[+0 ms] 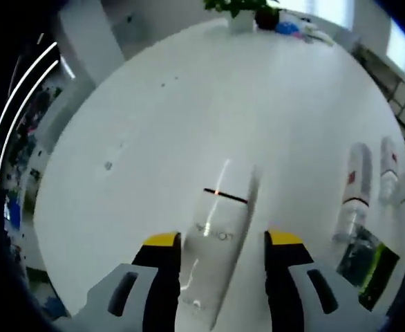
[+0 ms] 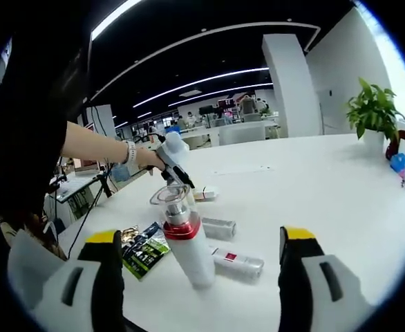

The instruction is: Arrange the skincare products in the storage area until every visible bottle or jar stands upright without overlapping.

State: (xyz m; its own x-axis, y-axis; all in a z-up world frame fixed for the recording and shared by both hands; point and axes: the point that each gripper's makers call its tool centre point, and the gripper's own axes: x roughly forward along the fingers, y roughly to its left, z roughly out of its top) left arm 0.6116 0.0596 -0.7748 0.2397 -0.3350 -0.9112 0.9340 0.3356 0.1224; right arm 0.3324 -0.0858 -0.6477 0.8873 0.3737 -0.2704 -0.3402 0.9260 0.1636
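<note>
A: White tabletop (image 1: 189, 124) in an open-plan office, ceiling strip lights, potted plant (image 2: 372, 107) at the far edge. Left gripper (image 1: 222, 242): jaws spread, yellow tips either side of a pale tube (image 1: 220, 235) lying flat on the table. I can't tell whether the pads touch it yet; it reads as straddled, not clamped.

B: Right gripper (image 2: 201, 238)?

A: Jaws wide apart, nothing held. Ahead of it, between the tips in the right gripper view, stands a white bottle with red collar and clear cap (image 2: 184, 238), upright but leaning slightly in the fisheye. Just behind its base lie a small tube with a red label (image 2: 237, 261) and a silvery tube (image 2: 218, 227), both on their sides. Dark sachet (image 2: 144, 250) flat to its left.

B: Risks?

A: Judgement only. One: the pale tube is smooth and tapered; a pinch near its end could squirt it out or let it swing when tilted up. Two: in the left gripper view two more white bottles (image 1: 356, 187) lie side by side near the sachet; a swinging tube may knock them. Three: the right gripper closing in could topple the standing bottle onto the lying tubes, creating overlap.

B: Mitigation?

A: Grip mid-body, lift slowly, set down well apart.
</note>
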